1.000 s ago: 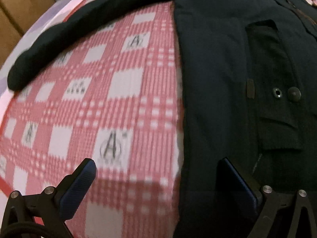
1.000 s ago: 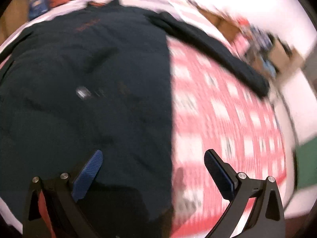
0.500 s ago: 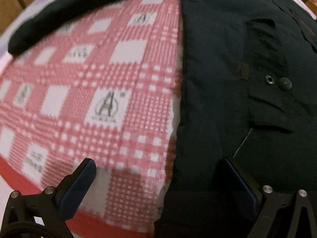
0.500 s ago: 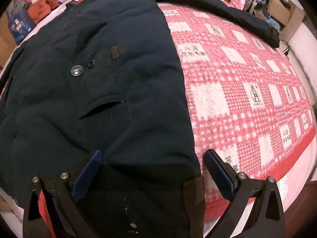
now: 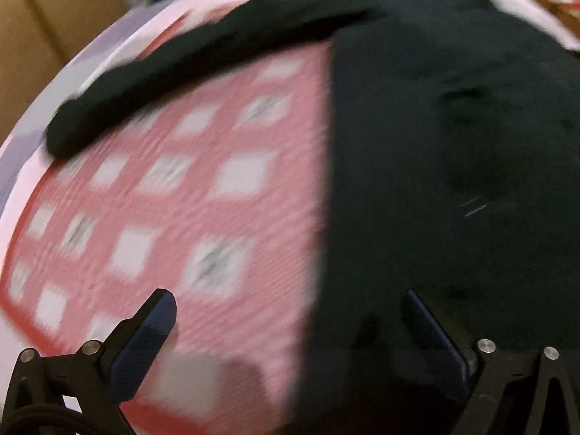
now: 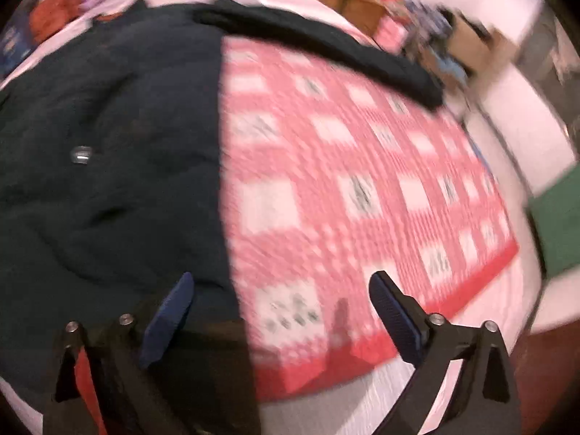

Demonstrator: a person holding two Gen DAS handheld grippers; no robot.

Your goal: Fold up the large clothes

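A large dark coat (image 5: 453, 166) lies flat on a bed with a red and white checked cover (image 5: 203, 188). One sleeve (image 5: 152, 83) stretches out to the left in the left wrist view. My left gripper (image 5: 286, 311) is open and empty, hovering over the coat's left side edge near the hem. In the right wrist view the coat (image 6: 108, 152) fills the left half, and its other sleeve (image 6: 326, 50) runs to the right across the cover (image 6: 348, 181). My right gripper (image 6: 281, 301) is open and empty above the coat's right edge. Both views are motion-blurred.
A wooden board (image 5: 47, 29) stands beyond the bed at the left. Cardboard boxes and clutter (image 6: 453, 36) sit past the bed's far right side. Folded clothes (image 6: 72, 3) lie at the head of the bed. The white bed edge (image 6: 398, 391) is near my right gripper.
Both grippers have pulled back and swung, so more of the bed and both sleeves show. The views went from sharp to blurred. Both stay open and empty.
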